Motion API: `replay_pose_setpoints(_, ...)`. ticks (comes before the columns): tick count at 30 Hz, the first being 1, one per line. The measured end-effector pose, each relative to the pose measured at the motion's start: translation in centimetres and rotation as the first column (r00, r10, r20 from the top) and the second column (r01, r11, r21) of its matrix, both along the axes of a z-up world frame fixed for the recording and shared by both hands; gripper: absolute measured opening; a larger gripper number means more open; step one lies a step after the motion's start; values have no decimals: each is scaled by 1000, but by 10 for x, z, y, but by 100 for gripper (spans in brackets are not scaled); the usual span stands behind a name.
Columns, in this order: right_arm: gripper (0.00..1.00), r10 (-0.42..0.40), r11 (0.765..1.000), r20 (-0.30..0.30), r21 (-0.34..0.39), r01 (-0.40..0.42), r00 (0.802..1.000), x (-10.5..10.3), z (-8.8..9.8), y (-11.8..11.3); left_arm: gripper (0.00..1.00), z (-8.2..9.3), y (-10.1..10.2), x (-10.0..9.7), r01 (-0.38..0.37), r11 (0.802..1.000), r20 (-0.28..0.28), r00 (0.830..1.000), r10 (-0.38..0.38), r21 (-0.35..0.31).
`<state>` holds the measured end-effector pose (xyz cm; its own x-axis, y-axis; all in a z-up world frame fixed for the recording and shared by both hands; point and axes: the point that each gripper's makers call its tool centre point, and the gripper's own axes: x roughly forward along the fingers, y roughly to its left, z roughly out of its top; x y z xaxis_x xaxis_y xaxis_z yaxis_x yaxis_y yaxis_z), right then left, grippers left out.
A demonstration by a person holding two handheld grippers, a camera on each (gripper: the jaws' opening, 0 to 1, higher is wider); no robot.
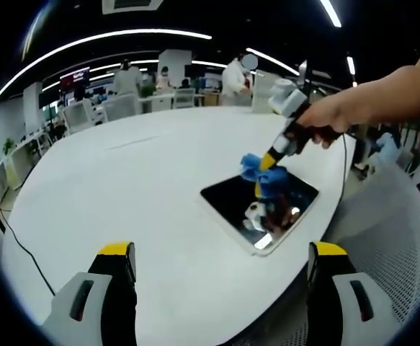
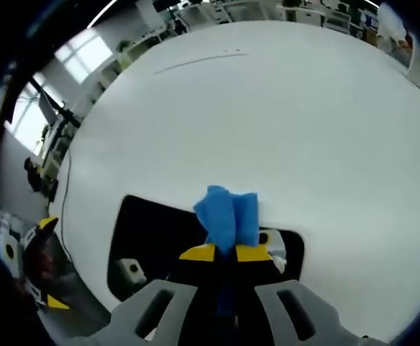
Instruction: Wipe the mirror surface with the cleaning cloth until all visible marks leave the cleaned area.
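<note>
Now, step: you are wiping, judging by the cloth on the glass.
Left gripper (image 1: 220, 270): jaws wide, holding nothing, above the table (image 1: 123, 187).
Mirror (image 1: 256, 209): flat near the table's edge.
Cloth (image 2: 228, 216): pinched in your right gripper (image 2: 225, 254), touching the mirror.
Next: sweep across the remaining glass with steady pressure.

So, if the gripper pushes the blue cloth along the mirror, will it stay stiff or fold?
The blue cloth looks soft: it bunches into folds where the right gripper pinches it, so it will probably crumple rather than stay flat. It seems light for its size. The mirror looks smooth and glossy, so the cloth should slide easily on it.
</note>
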<state>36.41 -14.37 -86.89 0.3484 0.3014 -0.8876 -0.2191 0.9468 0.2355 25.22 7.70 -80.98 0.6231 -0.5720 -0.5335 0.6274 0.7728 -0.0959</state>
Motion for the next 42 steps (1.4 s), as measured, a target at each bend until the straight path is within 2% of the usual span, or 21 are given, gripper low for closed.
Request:
replay_pose_setpoints(16,3,-5,1000,41,-15,5,999,1,-2,0,100,-1,1,0,-3,1000,-3,1000,3,6)
replay_pose_setpoints(42,3,-21,1000,92,-6,21,996,-35,2,4,100,-3,-1,-2,11,1000,-12,1000,-11,13)
